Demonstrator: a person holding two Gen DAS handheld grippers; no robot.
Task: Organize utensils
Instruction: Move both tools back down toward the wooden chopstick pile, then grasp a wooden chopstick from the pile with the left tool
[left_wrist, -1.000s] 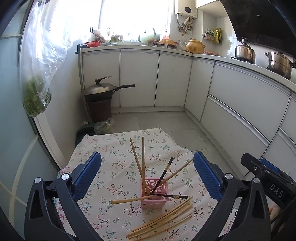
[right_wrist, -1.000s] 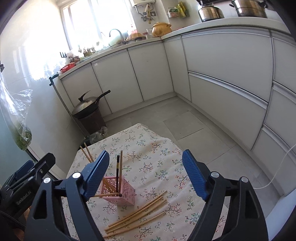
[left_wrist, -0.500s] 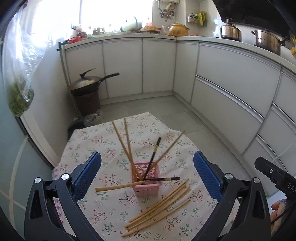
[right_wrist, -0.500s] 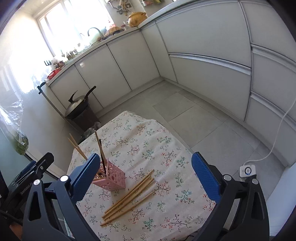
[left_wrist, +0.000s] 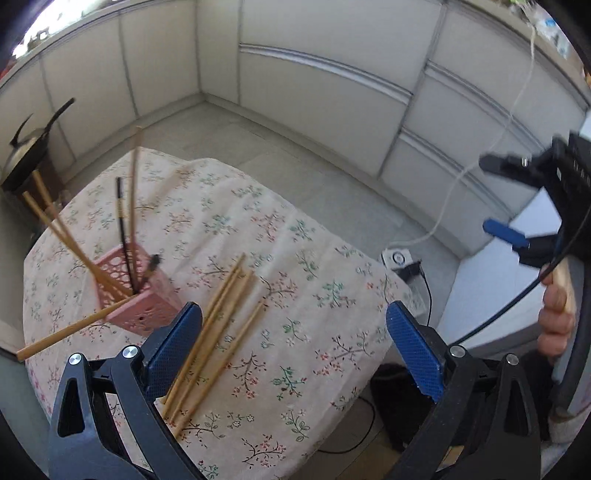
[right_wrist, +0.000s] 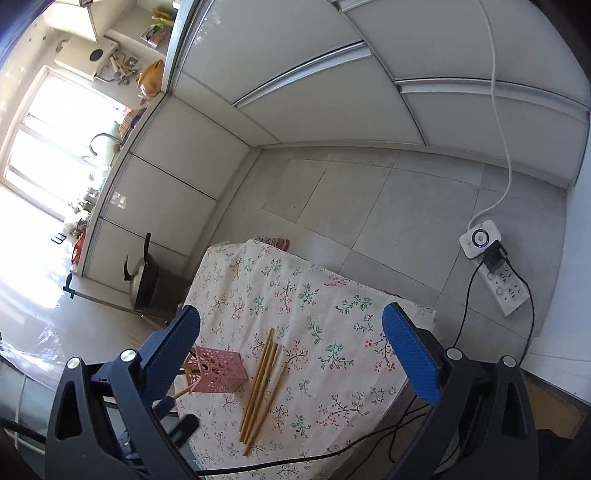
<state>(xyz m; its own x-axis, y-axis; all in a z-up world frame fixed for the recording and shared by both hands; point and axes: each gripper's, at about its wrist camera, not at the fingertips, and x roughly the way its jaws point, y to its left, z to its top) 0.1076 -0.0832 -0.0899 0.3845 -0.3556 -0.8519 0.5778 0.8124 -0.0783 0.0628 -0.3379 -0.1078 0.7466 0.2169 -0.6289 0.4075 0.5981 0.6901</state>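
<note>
My right gripper (right_wrist: 291, 354) hangs over the flowered tablecloth (right_wrist: 332, 295) with its jaws spread wide after just opening further, nothing between them; my left gripper (left_wrist: 295, 350) is equally spread and empty, its near blue pad sitting just above the loose bundle. Those loose wooden chopsticks (right_wrist: 262, 384) lie flat in a tight sheaf at about 5 o'clock of the pink basket (right_wrist: 218, 369), just beside it but apart. The basket already holds several chopsticks (left_wrist: 74, 240) fanned out at steep angles, one black stick among them, with one wooden stick poking out low toward 8 o'clock in the left wrist view. The risks I see from here: the sheaf is thin and lies flush on soft cloth, so a closing pinch could snag the fabric, or catch only one stick and roll the rest toward the table edge. The basket looks light and top-heavy; brushing the leaning sticks on approach could tip it. With both tools converging on one spot, they could also knock each other.
</note>
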